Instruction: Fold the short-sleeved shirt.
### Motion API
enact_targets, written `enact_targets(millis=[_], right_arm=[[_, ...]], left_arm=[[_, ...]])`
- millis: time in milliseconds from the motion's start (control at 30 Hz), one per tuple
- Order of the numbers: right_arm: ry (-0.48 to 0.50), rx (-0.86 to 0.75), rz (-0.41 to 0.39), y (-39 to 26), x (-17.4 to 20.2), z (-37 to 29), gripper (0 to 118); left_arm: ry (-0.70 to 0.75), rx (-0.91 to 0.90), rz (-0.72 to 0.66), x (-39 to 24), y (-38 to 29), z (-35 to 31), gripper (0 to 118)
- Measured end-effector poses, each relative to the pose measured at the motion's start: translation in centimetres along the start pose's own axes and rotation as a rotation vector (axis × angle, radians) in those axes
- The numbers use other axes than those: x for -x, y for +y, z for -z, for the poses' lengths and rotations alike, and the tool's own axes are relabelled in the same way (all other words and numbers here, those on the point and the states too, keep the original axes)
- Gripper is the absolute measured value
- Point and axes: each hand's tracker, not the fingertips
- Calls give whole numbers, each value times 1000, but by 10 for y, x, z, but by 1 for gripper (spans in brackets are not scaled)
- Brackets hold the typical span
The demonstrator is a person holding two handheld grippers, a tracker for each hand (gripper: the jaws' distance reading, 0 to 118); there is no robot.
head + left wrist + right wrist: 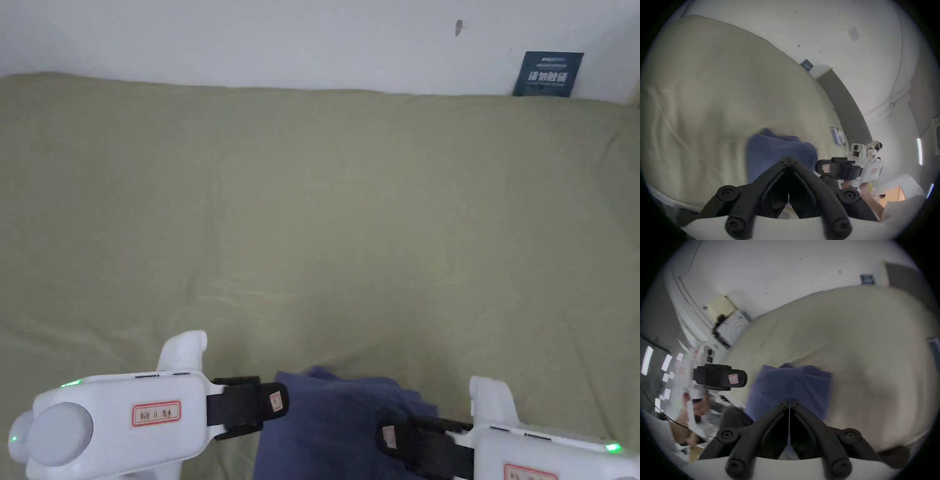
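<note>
Your left gripper (278,400) and right gripper (389,437) both show jaws pressed together, empty. The blue shirt (337,431) sits bunched at bottom center between them, right gripper nearer. Olive bedsheet (350,219) lies beyond.

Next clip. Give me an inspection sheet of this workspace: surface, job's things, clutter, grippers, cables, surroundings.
Surface: bed under an olive sheet, lightly wrinkled.
Job's things: blue shirt bunched at the near edge.
Clutter: small items at the bed's far side, too blurred to name.
Grippers: left gripper shut, empty, beside the shirt; right gripper shut, over the shirt, grip unclear.
Cables: black cable off the bed.
Surroundings: white wall with a dark sign; boxes beside the bed.
</note>
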Motion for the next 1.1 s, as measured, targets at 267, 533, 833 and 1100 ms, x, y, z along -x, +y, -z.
enact_targets(millis=[267,533,833,1100], right_arm=[[152,168,261,8,-106,48,0],[261,159,338,12,-127,45,0],[80,151,247,31,-98,24,0],[46,94,162,52,-66,-10,1]], left_arm=[[51,148,-22,48,14,15,0],[-218,274,-149,76,17,62,118],[-231,299,-176,68,22,95,21],[-205,242,-205,80,38,53,22]])
